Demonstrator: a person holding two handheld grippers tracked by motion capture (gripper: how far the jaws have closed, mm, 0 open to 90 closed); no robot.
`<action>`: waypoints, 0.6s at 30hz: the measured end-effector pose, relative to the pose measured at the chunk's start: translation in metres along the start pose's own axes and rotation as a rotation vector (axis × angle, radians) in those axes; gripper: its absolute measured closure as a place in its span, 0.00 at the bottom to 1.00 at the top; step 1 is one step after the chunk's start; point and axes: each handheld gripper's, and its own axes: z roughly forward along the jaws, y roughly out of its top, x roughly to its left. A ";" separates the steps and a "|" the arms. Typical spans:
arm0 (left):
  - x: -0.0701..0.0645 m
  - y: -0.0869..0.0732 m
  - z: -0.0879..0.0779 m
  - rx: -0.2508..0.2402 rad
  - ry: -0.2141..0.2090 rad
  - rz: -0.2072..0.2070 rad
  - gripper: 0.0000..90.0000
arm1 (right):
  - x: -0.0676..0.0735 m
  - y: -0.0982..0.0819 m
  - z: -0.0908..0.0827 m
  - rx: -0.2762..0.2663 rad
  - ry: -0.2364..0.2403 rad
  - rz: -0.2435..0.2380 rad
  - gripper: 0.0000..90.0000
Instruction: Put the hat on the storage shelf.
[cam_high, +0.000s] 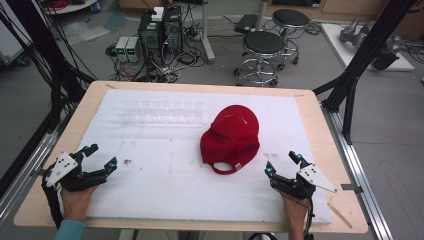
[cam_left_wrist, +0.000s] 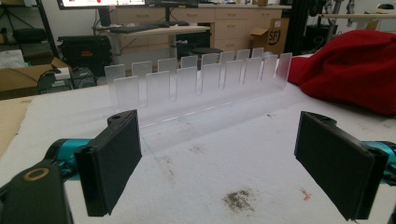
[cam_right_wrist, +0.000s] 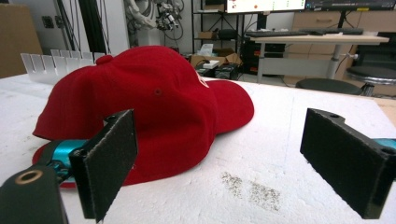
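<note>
High view: a red cap (cam_high: 230, 138) lies right of centre on the white foam sheet (cam_high: 150, 185) covering the counter (cam_high: 310, 107), crown up, its brim toward the far right and its rear strap toward the near edge; a clear slotted rack (cam_high: 160, 116) lies to its far left. The left claw (cam_high: 101, 156) rests at the near left, jaws spread and empty, well apart from the cap; the right claw (cam_high: 282, 162) rests at the near right, likewise spread and empty, just beside the cap's near right edge. Left gripper view: the spread jaws frame bare foam, with the rack (cam_left_wrist: 201, 81) standing ahead and the cap (cam_left_wrist: 350, 70) at the far right. Right gripper view: the cap (cam_right_wrist: 154, 102) sits close ahead and left of the jaw gap, its brim pointing right, foam showing between the jaws. Judged step: approach and grasp of the cap. To do it well, the right claw should swing left until a firm edge, the brim or rear band, lies between its pads, then close on that edge rather than on the soft crown, which would likely crumple and slip.
</note>
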 end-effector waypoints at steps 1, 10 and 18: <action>0.000 0.000 0.000 0.003 0.000 0.000 0.17 | 0.000 0.000 0.000 0.000 0.000 0.000 0.11; -0.001 0.000 0.000 0.003 0.004 0.008 0.17 | -0.001 0.000 0.000 -0.004 0.007 0.003 0.11; -0.001 0.000 0.001 0.010 0.002 0.012 0.17 | 0.000 0.000 0.001 0.012 0.018 -0.010 0.11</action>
